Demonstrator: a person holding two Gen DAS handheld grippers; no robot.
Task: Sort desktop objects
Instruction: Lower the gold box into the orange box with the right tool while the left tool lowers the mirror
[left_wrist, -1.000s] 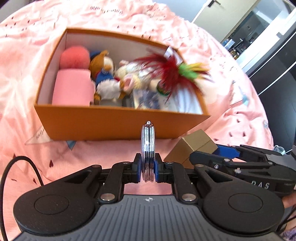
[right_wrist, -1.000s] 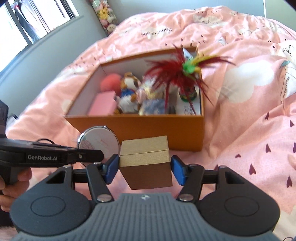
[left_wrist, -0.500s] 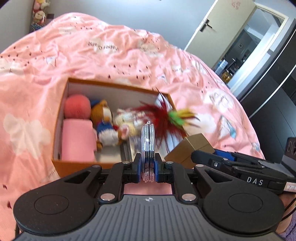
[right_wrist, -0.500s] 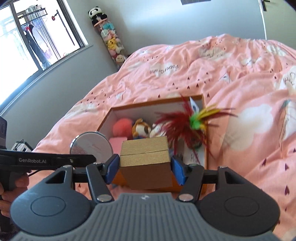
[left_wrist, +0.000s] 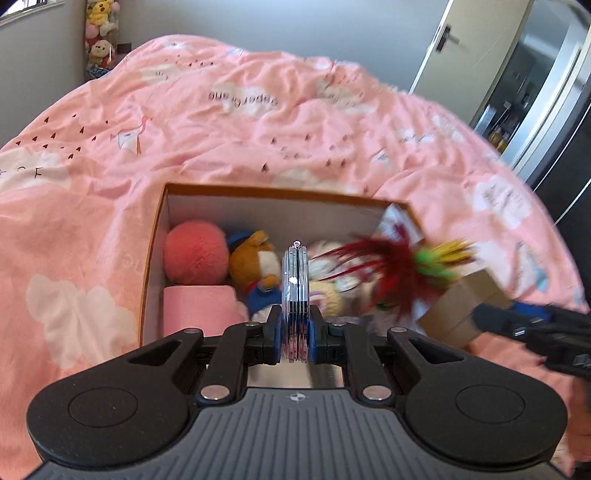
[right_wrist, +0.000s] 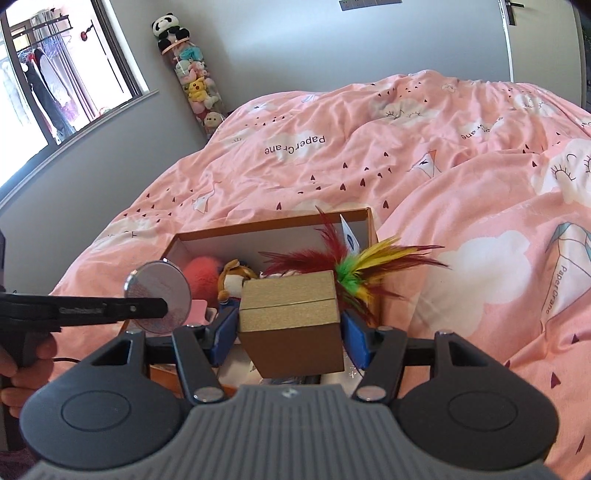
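Note:
My left gripper is shut on a round silver compact mirror, held edge-on over the orange box. From the right wrist view the mirror shows its flat face at the left. My right gripper is shut on a small gold box, held above the orange box's near side. The gold box also shows at the right of the left wrist view. Inside the orange box lie a pink ball, a plush toy, a pink block and a feather toy.
The orange box rests on a bed with a pink quilt. A tube of plush toys stands by the grey wall, a window to its left. A door is at the far right. A hand grips the left gripper's handle.
Both grippers have risen and moved forward from in front of the orange box to above it, each keeping its object. The view now tilts up more, showing the room.

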